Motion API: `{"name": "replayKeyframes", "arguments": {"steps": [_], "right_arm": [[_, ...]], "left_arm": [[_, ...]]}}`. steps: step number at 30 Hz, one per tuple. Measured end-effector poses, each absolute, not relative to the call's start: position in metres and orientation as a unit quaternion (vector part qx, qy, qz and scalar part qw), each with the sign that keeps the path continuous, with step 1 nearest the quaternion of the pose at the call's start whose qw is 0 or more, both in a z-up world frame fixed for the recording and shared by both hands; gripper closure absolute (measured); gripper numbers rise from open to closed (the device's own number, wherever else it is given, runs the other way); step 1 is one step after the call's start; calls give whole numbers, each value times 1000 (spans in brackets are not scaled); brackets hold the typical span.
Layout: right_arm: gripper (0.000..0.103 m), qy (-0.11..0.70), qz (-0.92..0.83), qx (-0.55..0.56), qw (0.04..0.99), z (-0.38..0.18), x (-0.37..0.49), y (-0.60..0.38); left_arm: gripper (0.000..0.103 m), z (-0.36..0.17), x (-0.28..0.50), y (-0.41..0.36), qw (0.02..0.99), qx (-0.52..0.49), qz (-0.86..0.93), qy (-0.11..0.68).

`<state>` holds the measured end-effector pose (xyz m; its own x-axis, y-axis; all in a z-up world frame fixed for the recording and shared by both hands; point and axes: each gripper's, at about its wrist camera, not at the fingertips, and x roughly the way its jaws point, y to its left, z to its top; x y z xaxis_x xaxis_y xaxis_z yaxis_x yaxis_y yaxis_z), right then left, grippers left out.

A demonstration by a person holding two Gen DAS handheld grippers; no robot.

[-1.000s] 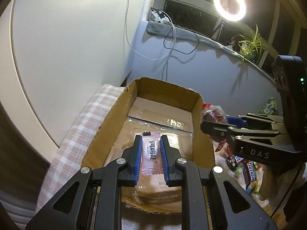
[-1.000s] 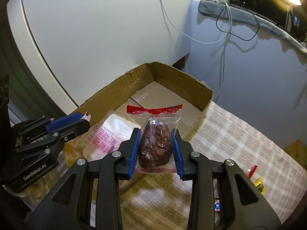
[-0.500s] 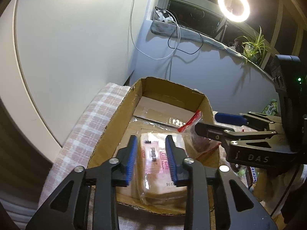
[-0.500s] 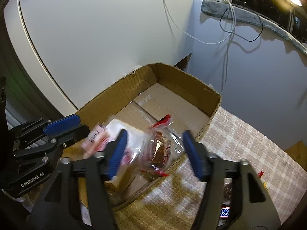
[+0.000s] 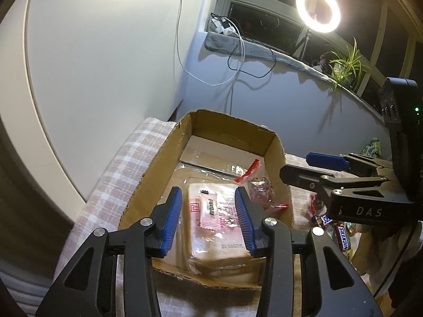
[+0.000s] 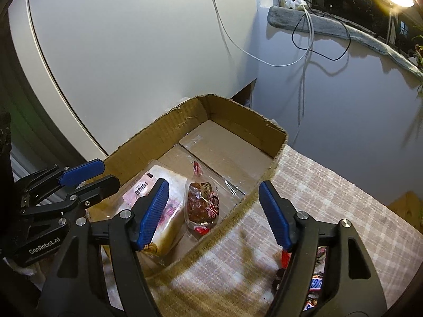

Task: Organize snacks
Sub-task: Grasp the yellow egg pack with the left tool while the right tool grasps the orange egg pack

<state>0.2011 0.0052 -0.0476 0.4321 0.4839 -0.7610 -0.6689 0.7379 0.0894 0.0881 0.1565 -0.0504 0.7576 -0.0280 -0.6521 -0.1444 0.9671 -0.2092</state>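
Observation:
A cardboard box (image 5: 277,153) (image 6: 246,121) stands on a checked tablecloth. Inside lie a clear bread pack (image 5: 219,237) (image 6: 169,206) with a small pink sachet (image 5: 210,211) on top, and a clear red-edged pack with a brown pastry (image 5: 260,189) (image 6: 202,202) beside it. My left gripper (image 5: 208,216) is open above the bread pack, holding nothing; it also shows at the left in the right wrist view (image 6: 87,177). My right gripper (image 6: 212,214) is wide open above the box's near wall, empty; it shows at the right in the left wrist view (image 5: 306,169).
Loose snacks, among them Snickers bars (image 5: 342,235) (image 6: 316,284), lie on the tablecloth (image 6: 312,192) right of the box. A white wall and hanging cables (image 5: 232,60) stand behind. A ring light (image 5: 317,9) and a plant (image 5: 346,66) are on the window sill.
My left gripper opened and dropped the pink sachet onto the bread pack. My right gripper opened and released the pastry pack, which now lies in the box beside the bread.

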Motion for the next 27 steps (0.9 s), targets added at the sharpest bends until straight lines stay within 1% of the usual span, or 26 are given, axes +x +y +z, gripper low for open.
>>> {"name": "replayKeyframes", "arguments": {"steps": [9, 17, 27], "right_arm": [[30, 399, 328, -103, 850, -33, 187, -39], [30, 402, 290, -91, 864, -27, 173, -117], [30, 445, 249, -78, 857, -57, 164, -190]], "left_arm": [[63, -43, 80, 132, 933, -116, 10, 339], [63, -41, 77, 97, 933, -107, -23, 343], [63, -51, 75, 36, 922, -89, -85, 366]]}}
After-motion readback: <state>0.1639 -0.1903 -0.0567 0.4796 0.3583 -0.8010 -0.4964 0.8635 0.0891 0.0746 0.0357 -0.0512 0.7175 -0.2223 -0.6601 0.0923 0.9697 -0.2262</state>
